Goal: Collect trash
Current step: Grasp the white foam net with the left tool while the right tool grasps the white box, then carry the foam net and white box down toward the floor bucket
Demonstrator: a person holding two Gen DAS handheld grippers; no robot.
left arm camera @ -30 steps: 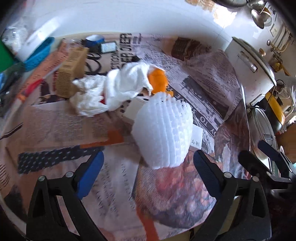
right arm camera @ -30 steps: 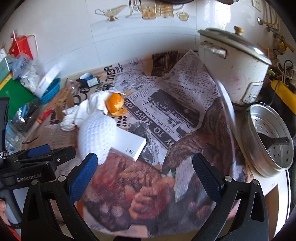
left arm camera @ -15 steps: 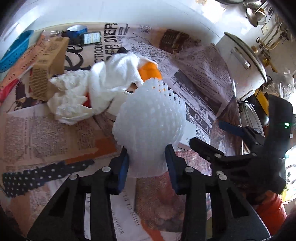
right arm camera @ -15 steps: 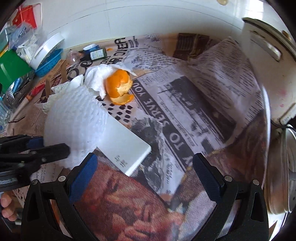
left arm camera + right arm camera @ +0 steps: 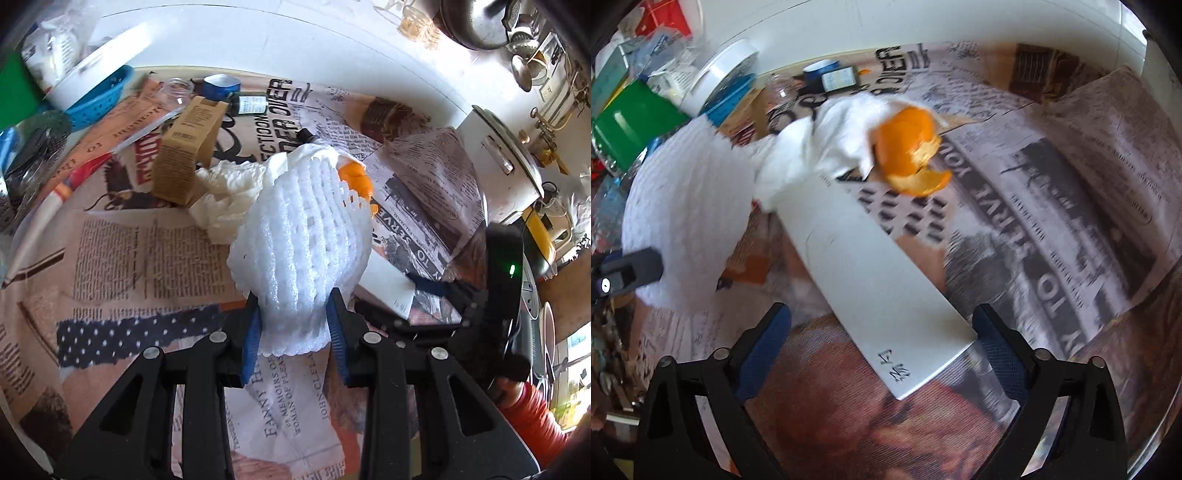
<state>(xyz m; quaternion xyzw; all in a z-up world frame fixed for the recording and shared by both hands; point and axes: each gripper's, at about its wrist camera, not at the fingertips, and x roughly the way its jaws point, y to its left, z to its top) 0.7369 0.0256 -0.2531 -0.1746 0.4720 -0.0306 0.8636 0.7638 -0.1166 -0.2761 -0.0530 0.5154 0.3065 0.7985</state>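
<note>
My left gripper [image 5: 293, 332] is shut on the lower end of a white foam fruit net [image 5: 306, 236], which also shows blurred in the right wrist view [image 5: 687, 214]. Behind it lie crumpled white tissue [image 5: 229, 192] and orange peel [image 5: 356, 177]. In the right wrist view the peel [image 5: 908, 151] rests against the tissue [image 5: 831, 140]. My right gripper [image 5: 882, 332] is open, its fingers either side of the near end of a flat white box [image 5: 871, 273] on the newspaper.
Newspaper [image 5: 147, 251] covers the counter. A brown carton [image 5: 184, 147], small bottle [image 5: 251, 103] and blue basket [image 5: 99, 99] stand at the back left. A white rice cooker [image 5: 498, 166] stands at the right. A green container [image 5: 631, 118] is far left.
My left gripper closed on the foam net. My right gripper moved forward and down until the white box's end lies between its open fingers.
</note>
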